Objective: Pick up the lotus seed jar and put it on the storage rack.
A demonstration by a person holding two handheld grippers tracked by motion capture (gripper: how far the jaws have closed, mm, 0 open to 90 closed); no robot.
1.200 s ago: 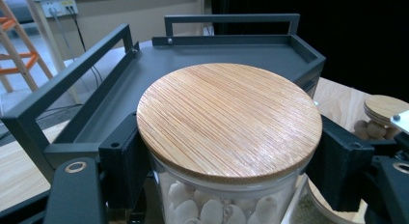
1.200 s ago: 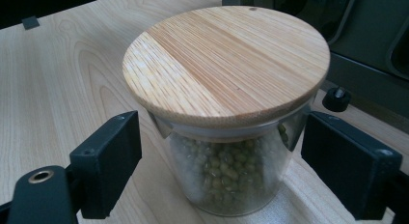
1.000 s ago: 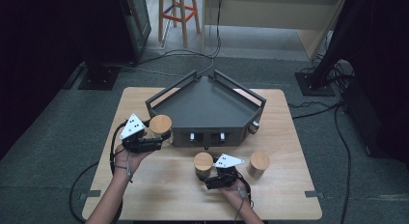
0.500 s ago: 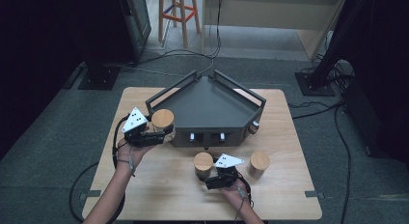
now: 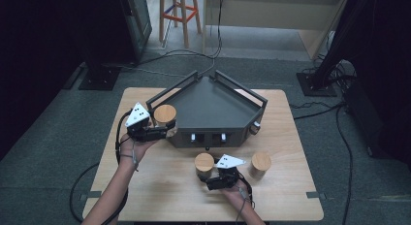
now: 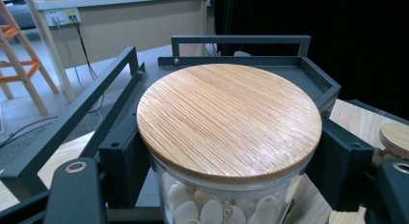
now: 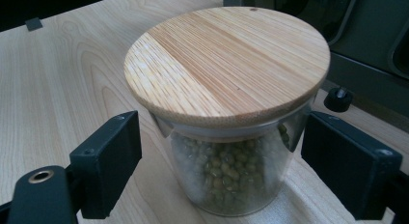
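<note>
High view: left claw grips a lidded jar at the grey tray's left rim; it could knock that rail. Left gripper view: jaws clamp glass under the bamboo lid. Right gripper view: wide jaws flank the bean jar, untouched; closing off-centre could tip it.

You are working with three lidded glass jars: one with white beans, one with green beans, third standing apart on counter. You are holding two grippers: left, right. One dark grey tray is sitting on counter. One wooden stool is standing behind.
</note>
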